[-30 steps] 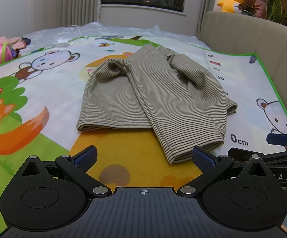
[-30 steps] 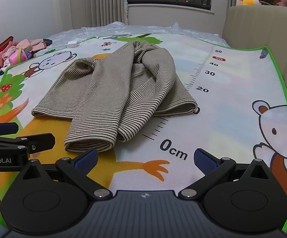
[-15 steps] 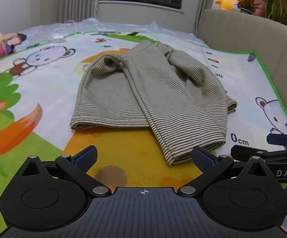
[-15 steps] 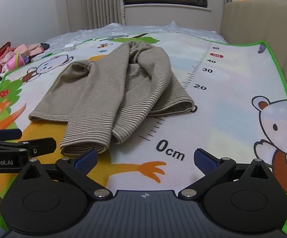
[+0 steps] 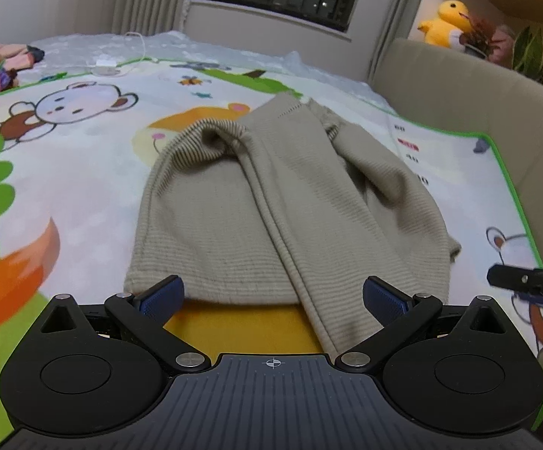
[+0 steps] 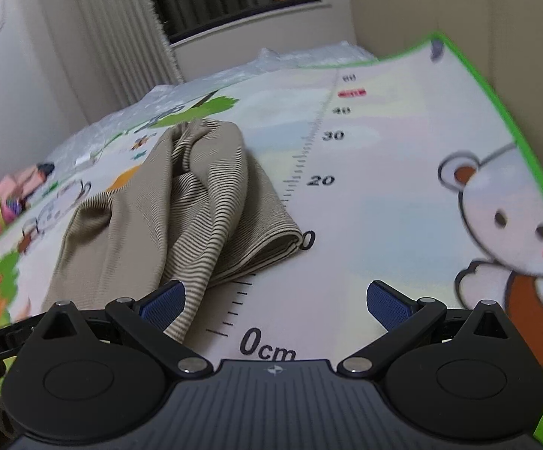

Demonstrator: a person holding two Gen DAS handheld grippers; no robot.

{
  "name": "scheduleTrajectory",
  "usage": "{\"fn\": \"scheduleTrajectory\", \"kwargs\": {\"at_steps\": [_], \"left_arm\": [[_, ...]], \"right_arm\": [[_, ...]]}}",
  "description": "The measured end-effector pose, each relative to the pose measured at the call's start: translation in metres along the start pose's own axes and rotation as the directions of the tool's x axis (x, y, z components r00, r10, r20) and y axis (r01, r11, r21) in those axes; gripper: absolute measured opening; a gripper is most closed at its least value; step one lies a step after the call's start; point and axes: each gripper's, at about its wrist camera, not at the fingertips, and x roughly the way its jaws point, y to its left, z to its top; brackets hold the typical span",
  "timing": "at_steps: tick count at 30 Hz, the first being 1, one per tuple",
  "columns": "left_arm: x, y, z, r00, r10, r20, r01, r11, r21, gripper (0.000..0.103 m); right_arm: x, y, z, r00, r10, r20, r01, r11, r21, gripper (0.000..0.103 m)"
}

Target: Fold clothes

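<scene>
A beige, finely striped garment (image 5: 271,202) lies crumpled on a cartoon play mat (image 5: 65,157), its hem toward me. My left gripper (image 5: 273,296) is open just above the near hem, its blue pads either side of a folded strip of cloth. In the right wrist view the same garment (image 6: 181,202) lies left of centre. My right gripper (image 6: 275,300) is open low over the mat beside the ruler print, and its left pad (image 6: 162,302) is at the garment's near corner. The right gripper's tip (image 5: 519,281) shows at the left view's right edge.
A beige sofa back (image 5: 477,93) borders the mat on the right, with a yellow plush toy (image 5: 446,22) and plants on it. A pile of pink clothes (image 6: 5,202) sits at the far left. A white cable and charger (image 5: 108,65) lie beyond the mat.
Both grippers have moved forward and lower toward the garment's near edge. The right gripper has tilted and swung to the right. Both remain open.
</scene>
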Motion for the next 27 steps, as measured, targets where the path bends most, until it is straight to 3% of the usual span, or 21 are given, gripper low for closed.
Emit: {"fn": "scheduleTrajectory", "kwargs": {"at_steps": [8, 12, 15, 16, 19, 21, 24, 27], "left_arm": [[0.005, 0.025, 0.04, 0.993, 0.049, 0.104, -0.047, 0.999, -0.022, 0.103], [0.008, 0.034, 0.059, 0.98, 0.102, 0.171, -0.102, 0.995, -0.009, 0.103], [0.008, 0.038, 0.065, 0.966, 0.132, 0.222, -0.146, 0.988, 0.05, 0.103], [0.008, 0.039, 0.067, 0.963, 0.139, 0.233, -0.158, 0.985, 0.067, 0.103], [0.012, 0.044, 0.072, 0.953, 0.158, 0.257, -0.184, 0.98, 0.08, 0.103], [0.017, 0.045, 0.075, 0.936, 0.173, 0.307, -0.209, 0.974, 0.09, 0.103], [0.031, 0.045, 0.078, 0.908, 0.192, 0.371, -0.249, 0.962, 0.11, 0.103], [0.052, 0.041, 0.079, 0.911, 0.178, 0.371, -0.244, 0.96, 0.137, 0.103]], "right_arm": [[0.014, -0.008, 0.016, 0.995, 0.077, 0.066, -0.084, 0.99, 0.109, 0.103], [0.018, -0.012, 0.036, 0.979, 0.143, 0.149, -0.161, 0.979, 0.123, 0.103], [0.029, -0.011, 0.05, 0.968, 0.219, 0.126, -0.23, 0.97, 0.077, 0.103], [0.034, -0.007, 0.053, 0.969, 0.209, 0.129, -0.215, 0.976, 0.041, 0.103], [0.05, 0.006, 0.061, 0.976, 0.08, 0.202, -0.072, 0.996, -0.051, 0.103], [0.064, 0.008, 0.068, 0.964, 0.066, 0.259, -0.05, 0.996, -0.071, 0.103], [0.081, 0.007, 0.08, 0.937, 0.09, 0.336, -0.082, 0.996, -0.038, 0.103], [0.103, 0.014, 0.089, 0.92, 0.048, 0.388, -0.019, 0.997, -0.08, 0.103]]}}
